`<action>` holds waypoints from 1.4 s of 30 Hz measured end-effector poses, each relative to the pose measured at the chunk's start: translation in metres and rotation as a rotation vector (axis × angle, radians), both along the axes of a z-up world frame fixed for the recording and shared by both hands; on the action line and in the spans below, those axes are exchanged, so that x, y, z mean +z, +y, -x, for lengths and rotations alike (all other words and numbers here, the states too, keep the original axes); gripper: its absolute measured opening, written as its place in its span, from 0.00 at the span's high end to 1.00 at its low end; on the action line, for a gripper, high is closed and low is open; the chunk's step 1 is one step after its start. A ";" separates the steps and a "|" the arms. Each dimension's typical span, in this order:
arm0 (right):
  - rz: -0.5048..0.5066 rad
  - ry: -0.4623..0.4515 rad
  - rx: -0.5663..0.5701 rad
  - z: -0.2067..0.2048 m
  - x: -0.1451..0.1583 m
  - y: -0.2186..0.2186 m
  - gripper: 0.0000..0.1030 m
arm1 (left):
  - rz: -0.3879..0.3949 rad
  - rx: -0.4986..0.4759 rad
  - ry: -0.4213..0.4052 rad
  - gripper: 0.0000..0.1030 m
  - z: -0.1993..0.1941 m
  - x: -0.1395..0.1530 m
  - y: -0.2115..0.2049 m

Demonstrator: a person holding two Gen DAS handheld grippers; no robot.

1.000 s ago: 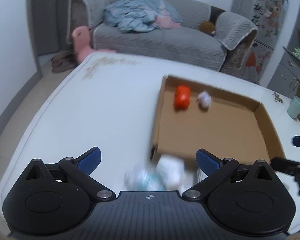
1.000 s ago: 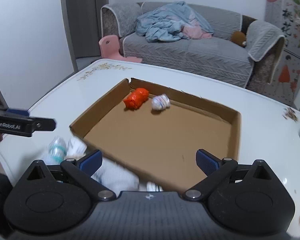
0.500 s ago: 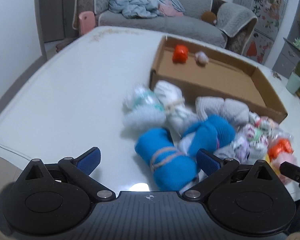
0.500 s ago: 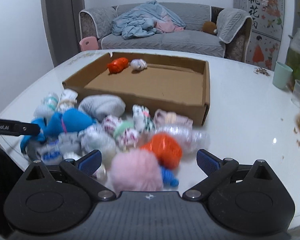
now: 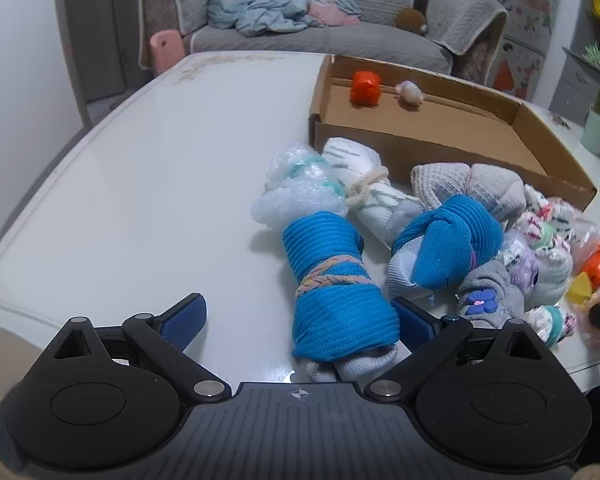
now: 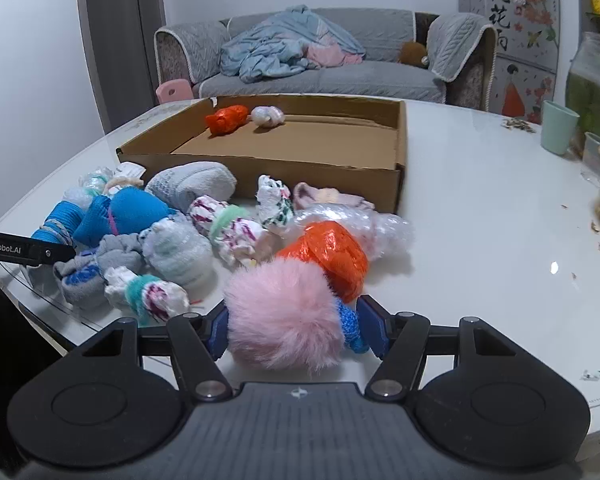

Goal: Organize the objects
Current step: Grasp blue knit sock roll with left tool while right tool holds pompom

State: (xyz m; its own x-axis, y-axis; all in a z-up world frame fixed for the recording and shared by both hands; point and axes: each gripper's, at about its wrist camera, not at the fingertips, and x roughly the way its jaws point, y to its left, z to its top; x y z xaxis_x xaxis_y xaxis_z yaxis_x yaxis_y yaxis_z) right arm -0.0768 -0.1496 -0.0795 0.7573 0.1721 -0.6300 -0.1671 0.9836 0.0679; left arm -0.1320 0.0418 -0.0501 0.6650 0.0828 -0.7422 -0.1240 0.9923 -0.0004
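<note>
Left wrist view: your left gripper (image 5: 298, 316) stands with its jaws wide apart after closing slightly in the last moment. A rolled blue ribbed sock bundle tied with a braided band (image 5: 332, 288) lies between the blue pads (image 5: 182, 316), close against the right-side pad and clear of the left-side one. No grip is made. The bundle rests on the glossy white table (image 5: 140, 184). Beyond it lie a bubble-wrap bundle (image 5: 296, 192) and a white striped cloth roll tied with cord (image 5: 368, 192), with a second blue sock bundle (image 5: 448, 248) to the right. A shallow brown cardboard tray (image 5: 432, 148) sits behind the pile. It holds an orange wrapped bundle (image 5: 365, 87) and a small pale bundle (image 5: 409, 92) at its far wall.

Right wrist view: your right gripper (image 6: 298, 330) has just narrowed its jaws to about half width. A fluffy pink pom-pom with a blue knitted piece (image 6: 286, 316) fills the gap; both pads bear against it. It sits on the table near the front edge, touching an orange plastic-wrapped ball (image 6: 332, 256). The remaining bundles spread to the left, in front of the tray. A mint green cup (image 6: 558, 127) stands well apart on the right.
</note>
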 end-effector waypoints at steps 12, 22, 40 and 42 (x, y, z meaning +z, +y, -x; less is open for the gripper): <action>-0.012 -0.045 0.013 0.009 0.007 -0.011 0.55 | -0.010 -0.068 -0.015 0.48 0.000 0.002 -0.009; -0.011 -0.064 0.019 0.011 0.007 -0.019 0.65 | -0.046 -0.110 -0.039 0.48 0.007 0.004 -0.014; 0.052 -0.047 -0.016 0.006 -0.010 -0.014 0.36 | -0.074 -0.128 -0.036 0.40 -0.008 -0.002 -0.013; 0.047 -0.052 -0.003 0.008 -0.007 -0.014 0.56 | -0.057 -0.142 -0.044 0.49 -0.007 -0.001 -0.013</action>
